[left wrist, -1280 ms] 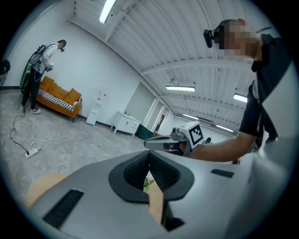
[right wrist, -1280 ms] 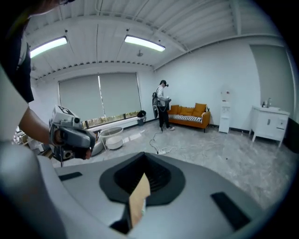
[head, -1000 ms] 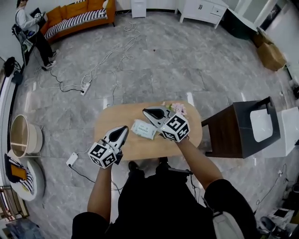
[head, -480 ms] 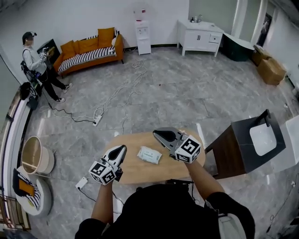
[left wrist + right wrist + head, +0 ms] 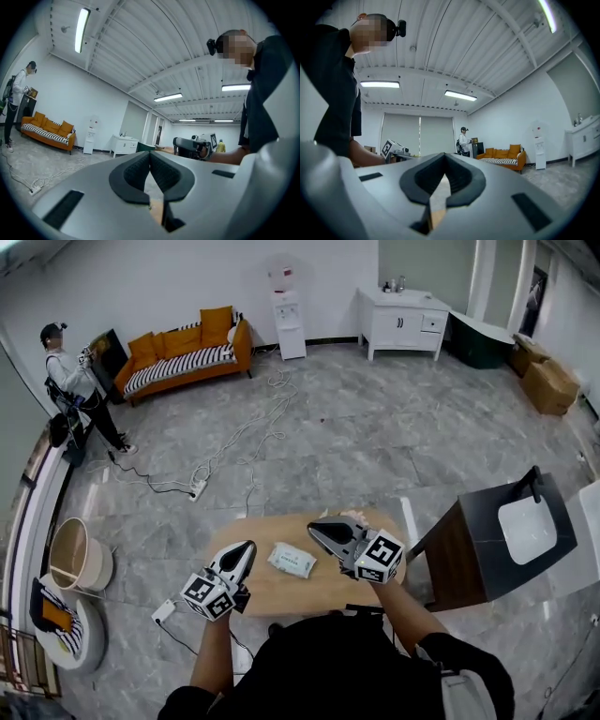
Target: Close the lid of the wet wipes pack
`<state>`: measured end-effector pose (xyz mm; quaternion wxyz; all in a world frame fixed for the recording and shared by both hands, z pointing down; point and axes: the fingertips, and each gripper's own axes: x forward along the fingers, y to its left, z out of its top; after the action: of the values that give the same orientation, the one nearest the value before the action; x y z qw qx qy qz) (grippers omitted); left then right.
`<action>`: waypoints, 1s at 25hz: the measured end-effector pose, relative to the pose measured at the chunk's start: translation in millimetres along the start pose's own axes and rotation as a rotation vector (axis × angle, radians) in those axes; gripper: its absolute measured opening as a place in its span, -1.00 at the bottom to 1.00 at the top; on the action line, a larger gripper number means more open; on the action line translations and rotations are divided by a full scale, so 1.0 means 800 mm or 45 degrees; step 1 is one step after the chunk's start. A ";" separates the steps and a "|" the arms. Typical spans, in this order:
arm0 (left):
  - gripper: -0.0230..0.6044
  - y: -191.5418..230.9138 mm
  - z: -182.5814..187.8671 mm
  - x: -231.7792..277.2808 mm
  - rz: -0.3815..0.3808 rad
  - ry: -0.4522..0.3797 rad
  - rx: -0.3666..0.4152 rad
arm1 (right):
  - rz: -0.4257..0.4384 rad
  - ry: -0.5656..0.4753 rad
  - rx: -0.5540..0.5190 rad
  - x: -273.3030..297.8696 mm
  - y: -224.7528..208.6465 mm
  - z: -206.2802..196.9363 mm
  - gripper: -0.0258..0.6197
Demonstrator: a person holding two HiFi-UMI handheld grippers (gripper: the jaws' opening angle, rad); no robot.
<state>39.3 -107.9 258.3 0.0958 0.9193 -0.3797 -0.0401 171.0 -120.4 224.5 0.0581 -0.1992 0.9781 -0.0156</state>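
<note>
Both grippers have drawn back from the wet wipes pack (image 5: 292, 560) since a second ago, when the right one hung just beside it, and the head view now takes in far more of the room. That pack is a flat, pale, soft-sided rectangle lying slightly askew near the middle of the surface (image 5: 274, 527), an oval top of light, smooth wood. It is too small here to tell whether its lid is up or down.

The left gripper (image 5: 250, 545) hovers over the surface's left edge, apart from the pack, with its white shell pointing inward. In its own view the ribbed black pads meet at the tip with nothing between them, so it is clenched and empty. The right gripper (image 5: 312, 524) is held to the pack's right, near it but not touching. Its pads are likewise pressed together at the tip on nothing. Each carries a white cube printed with black square markers.

Around the surface the floor (image 5: 375, 437) is grey, glossy, marbled tile, strewn with looping white cables (image 5: 246, 444). An orange sofa (image 5: 187, 352) with a striped seat stands against the far wall, and a person (image 5: 67, 390) stands near its left end.
</note>
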 end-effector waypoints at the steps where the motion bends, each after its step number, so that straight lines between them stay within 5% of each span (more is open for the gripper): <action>1: -0.88 -0.006 -0.001 0.003 0.011 -0.002 -0.003 | 0.019 0.002 0.011 -0.005 0.000 -0.001 -0.89; 12: -0.88 -0.075 -0.039 -0.004 0.055 0.072 -0.049 | 0.260 -0.015 0.140 -0.030 0.059 -0.023 -0.89; 18: -0.88 -0.112 -0.052 -0.030 -0.018 0.013 -0.093 | 0.229 0.034 0.137 -0.057 0.120 -0.036 -0.89; 25: -0.88 -0.176 -0.081 -0.150 -0.095 0.017 -0.132 | 0.157 0.080 0.169 -0.068 0.241 -0.050 -0.89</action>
<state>61.0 83.4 293.0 0.1444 0.9268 -0.3419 -0.0573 141.2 79.0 259.6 0.0415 -0.1337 0.9867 -0.0830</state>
